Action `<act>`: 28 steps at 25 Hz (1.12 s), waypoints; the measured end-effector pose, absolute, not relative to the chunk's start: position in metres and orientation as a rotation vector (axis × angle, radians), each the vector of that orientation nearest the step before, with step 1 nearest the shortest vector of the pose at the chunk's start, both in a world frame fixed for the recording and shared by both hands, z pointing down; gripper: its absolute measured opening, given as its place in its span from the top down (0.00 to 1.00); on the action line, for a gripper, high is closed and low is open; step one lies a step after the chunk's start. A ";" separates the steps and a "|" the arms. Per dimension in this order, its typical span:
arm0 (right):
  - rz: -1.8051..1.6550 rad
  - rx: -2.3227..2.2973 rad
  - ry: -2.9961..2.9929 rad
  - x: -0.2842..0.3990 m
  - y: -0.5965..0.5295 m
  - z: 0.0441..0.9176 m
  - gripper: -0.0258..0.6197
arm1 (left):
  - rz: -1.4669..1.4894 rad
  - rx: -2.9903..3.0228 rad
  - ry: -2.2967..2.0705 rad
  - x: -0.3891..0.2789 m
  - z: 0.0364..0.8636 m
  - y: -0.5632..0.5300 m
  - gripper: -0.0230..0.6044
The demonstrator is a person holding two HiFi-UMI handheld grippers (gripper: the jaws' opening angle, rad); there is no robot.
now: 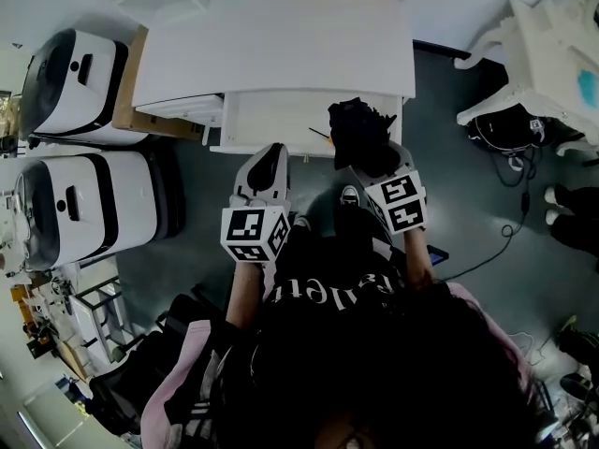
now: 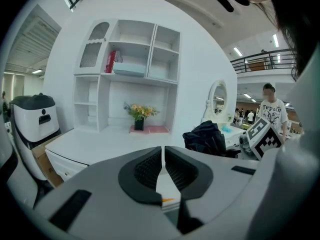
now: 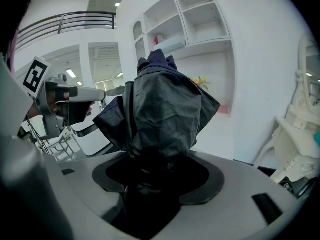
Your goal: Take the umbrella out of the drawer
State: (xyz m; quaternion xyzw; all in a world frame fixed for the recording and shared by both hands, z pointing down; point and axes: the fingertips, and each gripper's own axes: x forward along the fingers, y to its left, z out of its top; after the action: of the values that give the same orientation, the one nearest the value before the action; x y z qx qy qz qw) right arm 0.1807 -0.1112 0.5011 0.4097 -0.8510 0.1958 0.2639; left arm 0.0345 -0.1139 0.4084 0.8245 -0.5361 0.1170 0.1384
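Observation:
The black folded umbrella (image 1: 358, 131) hangs over the right end of the open white drawer (image 1: 271, 120), lifted above its front edge. My right gripper (image 1: 376, 165) is shut on the umbrella's lower end. In the right gripper view the crumpled dark umbrella (image 3: 161, 111) fills the space between the jaws and rises upright. My left gripper (image 1: 270, 157) hovers at the drawer's front, its jaws shut with nothing between them. In the left gripper view the pads (image 2: 148, 168) nearly touch, and the umbrella (image 2: 205, 138) shows to the right.
A white desk (image 1: 281, 45) with a shelf unit (image 2: 127, 74) and a flower pot (image 2: 139, 118) stands ahead. Two white machines (image 1: 80, 199) and a cardboard box (image 1: 126, 92) stand at the left. A white ornate table (image 1: 552, 54) and floor cables (image 1: 510, 162) lie at the right. A thin stick (image 1: 320, 134) lies in the drawer.

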 end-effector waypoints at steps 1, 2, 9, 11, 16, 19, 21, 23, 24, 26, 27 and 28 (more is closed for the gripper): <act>0.536 1.113 -2.300 0.178 -0.109 0.502 0.52 | 0.332 2.389 -1.546 0.031 0.408 -0.112 0.92; 0.540 1.117 -2.300 0.174 -0.106 0.502 0.52 | 0.327 2.393 -1.542 0.027 0.407 -0.109 0.92; 0.552 1.147 -2.308 0.126 -0.073 0.493 0.52 | 0.275 2.424 -1.513 -0.019 0.403 -0.074 0.92; 0.558 1.162 -2.315 0.107 -0.059 0.489 0.52 | 0.252 2.440 -1.499 -0.036 0.400 -0.059 0.92; 0.568 1.196 -2.318 0.066 -0.019 0.483 0.52 | 0.241 2.488 -1.468 -0.074 0.399 -0.016 0.92; 0.573 1.233 -2.317 0.044 0.006 0.480 0.52 | 0.233 2.507 -1.459 -0.098 0.397 0.010 0.92; 0.590 1.259 -2.318 0.027 0.023 0.477 0.52 | 0.225 2.517 -1.442 -0.116 0.396 0.026 0.92; 0.607 1.276 -2.320 0.011 0.038 0.475 0.52 | 0.223 2.524 -1.427 -0.133 0.396 0.042 0.92; 0.611 1.281 -2.320 0.004 0.045 0.474 0.52 | 0.223 2.525 -1.422 -0.139 0.397 0.048 0.92; 0.610 1.289 -2.319 -0.006 0.056 0.473 0.52 | 0.221 2.522 -1.413 -0.150 0.400 0.058 0.92; 0.607 1.292 -2.317 -0.010 0.061 0.472 0.52 | 0.220 2.521 -1.407 -0.153 0.402 0.062 0.92; 0.603 1.296 -2.313 -0.013 0.066 0.471 0.52 | 0.218 2.523 -1.397 -0.155 0.403 0.066 0.92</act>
State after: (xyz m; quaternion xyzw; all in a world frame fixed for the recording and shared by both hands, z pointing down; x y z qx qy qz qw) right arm -0.0135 0.0662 0.4710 0.4660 -0.8318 0.2168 0.2096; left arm -0.1553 0.0659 0.4029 0.8655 -0.4794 0.0749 0.1244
